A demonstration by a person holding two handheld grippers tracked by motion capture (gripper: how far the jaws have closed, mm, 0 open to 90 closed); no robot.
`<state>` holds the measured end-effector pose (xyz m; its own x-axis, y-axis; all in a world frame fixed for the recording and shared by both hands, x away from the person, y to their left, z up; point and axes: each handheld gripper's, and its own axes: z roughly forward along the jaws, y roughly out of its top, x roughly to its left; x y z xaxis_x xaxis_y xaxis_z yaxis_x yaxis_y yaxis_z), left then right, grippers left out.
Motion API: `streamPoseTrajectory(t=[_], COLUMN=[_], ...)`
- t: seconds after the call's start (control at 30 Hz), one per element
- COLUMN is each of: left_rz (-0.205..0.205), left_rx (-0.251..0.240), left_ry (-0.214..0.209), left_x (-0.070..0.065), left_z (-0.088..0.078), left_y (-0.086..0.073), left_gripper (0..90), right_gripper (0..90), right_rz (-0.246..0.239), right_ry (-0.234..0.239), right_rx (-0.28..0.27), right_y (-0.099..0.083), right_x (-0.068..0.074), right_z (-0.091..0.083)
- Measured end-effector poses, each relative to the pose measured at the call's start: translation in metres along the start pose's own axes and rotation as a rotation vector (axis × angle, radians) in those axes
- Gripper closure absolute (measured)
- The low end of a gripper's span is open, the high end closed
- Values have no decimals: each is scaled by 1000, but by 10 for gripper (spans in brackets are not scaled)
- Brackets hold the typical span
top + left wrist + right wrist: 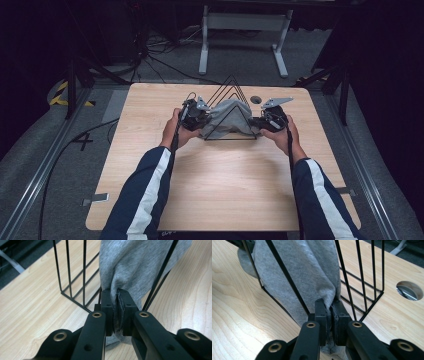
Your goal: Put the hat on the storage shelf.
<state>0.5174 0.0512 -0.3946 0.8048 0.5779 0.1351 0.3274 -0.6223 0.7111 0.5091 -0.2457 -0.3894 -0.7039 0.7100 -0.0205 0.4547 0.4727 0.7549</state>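
Note:
A grey cloth (227,117) is draped over one bar of a black wire triangular rack (231,85) standing on the wooden table (220,180). My left gripper (196,114) is at the rack's left foot, shut on the cloth's left end (130,267). Its jaws pinch a fold of the fabric (117,308). At the rack's right foot my right gripper (265,119) is shut on the cloth's right end (304,272), with fabric squeezed between its jaws (331,315). The rack's wires (362,272) stand just beside both grippers.
A round cable hole (256,99) lies in the table behind the rack, near the right gripper, and is seen again as a hole (409,290). Beyond the table stand a white frame (244,30), cables and dark stands on the floor.

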Motion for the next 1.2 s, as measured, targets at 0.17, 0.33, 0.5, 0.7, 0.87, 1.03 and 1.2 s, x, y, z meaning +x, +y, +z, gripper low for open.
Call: streamPoseTrajectory(t=[0.17,0.33,0.5,0.7,0.87,1.03,1.2], left_rz=[-8,-12,-4,-22,-4,7,29], left_rx=[3,13,28,22,1,-14,-26], left_ry=[17,43,64,58,66,92,88], left_x=[2,4,5,7,7,10,6], left_z=[7,10,8,6,-5,-26,-49], left_y=[-3,-2,0,-1,0,-4,-10], left_gripper=[847,847,847,846,801,691,656], right_gripper=[850,851,851,850,800,732,717], right_rz=[11,6,-16,-29,-36,-37,-53], right_ry=[7,25,27,41,13,-23,-49], right_rx=[-4,-7,6,17,13,2,-11], right_y=[-5,-8,-6,-4,1,4,6], right_x=[2,7,12,16,14,10,11], right_z=[3,2,1,0,-8,-22,-36])
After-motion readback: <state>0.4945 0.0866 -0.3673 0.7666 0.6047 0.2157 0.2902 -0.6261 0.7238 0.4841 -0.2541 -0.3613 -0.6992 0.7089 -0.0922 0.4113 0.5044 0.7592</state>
